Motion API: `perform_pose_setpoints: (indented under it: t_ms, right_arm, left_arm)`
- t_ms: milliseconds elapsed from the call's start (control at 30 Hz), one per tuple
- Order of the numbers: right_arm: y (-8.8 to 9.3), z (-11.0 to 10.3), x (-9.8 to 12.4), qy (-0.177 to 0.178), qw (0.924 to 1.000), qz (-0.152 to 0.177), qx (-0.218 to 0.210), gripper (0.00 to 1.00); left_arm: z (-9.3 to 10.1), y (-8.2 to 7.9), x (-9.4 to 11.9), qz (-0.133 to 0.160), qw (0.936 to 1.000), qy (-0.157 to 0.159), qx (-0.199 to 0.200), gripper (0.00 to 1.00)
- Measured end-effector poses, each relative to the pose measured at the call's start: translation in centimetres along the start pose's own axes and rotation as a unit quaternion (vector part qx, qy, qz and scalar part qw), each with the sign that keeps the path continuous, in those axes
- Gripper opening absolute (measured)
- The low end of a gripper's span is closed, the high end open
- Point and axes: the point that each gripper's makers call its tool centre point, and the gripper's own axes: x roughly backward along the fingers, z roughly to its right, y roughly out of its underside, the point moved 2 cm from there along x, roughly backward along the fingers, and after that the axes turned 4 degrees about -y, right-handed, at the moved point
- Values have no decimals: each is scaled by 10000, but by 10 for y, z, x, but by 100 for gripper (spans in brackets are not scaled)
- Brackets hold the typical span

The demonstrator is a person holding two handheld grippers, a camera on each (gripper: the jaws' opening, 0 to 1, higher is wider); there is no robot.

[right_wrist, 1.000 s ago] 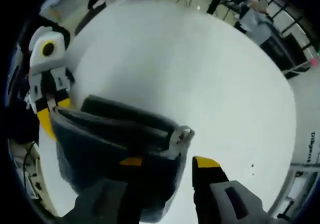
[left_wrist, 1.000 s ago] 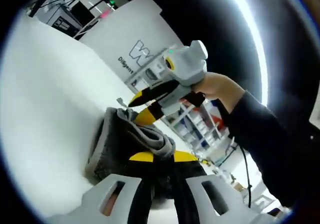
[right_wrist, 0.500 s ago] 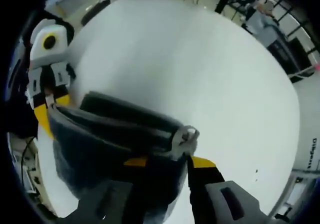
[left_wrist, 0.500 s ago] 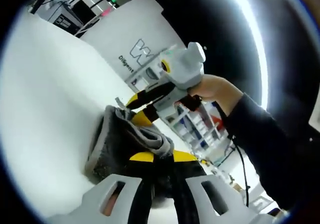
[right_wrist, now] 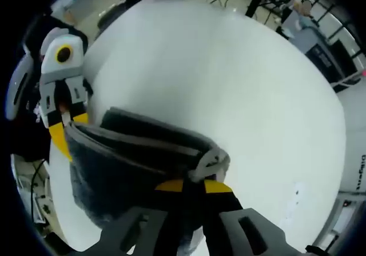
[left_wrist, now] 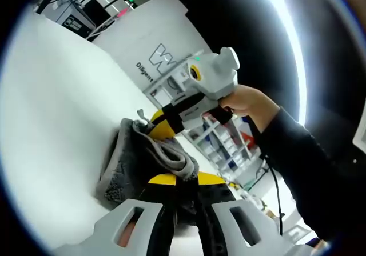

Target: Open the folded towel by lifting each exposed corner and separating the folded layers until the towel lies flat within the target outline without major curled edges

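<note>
Grey towel (right_wrist: 134, 164), folded in layers, sits on a white table (right_wrist: 229, 79), pinched at opposite corners: right gripper (right_wrist: 193, 186) clamps one corner, left gripper (left_wrist: 180, 179) the other. Beyond the table stand a white lettered board (left_wrist: 154, 44), shelving (left_wrist: 226, 144) and cables.

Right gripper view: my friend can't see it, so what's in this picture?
The right gripper is shut on a corner of a folded grey towel, which sits on a white table. The left gripper holds the towel's other corner, at the picture's left.
</note>
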Motion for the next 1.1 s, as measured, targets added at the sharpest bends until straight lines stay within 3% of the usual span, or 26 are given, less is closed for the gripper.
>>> perform_pose_setpoints:
  t_ms: [233,600,900,1100]
  right_arm:
    - [-3,10,6,294,9994,-9,169,20]
    - [-4,18,-4,119,9997,-156,119,26]
    - [0,17,-14,-102,9997,-158,145,18]
    - [0,11,-6,-83,9998,-80,180,9]
  left_arm:
    - [-1,2,0,-21,10000,-5,4,7]
    - [-2,4,1,-42,10000,-29,38,7]
    - [-3,6,2,-51,10000,-41,72,7]
    - [-2,7,2,-74,9999,-47,49,7]
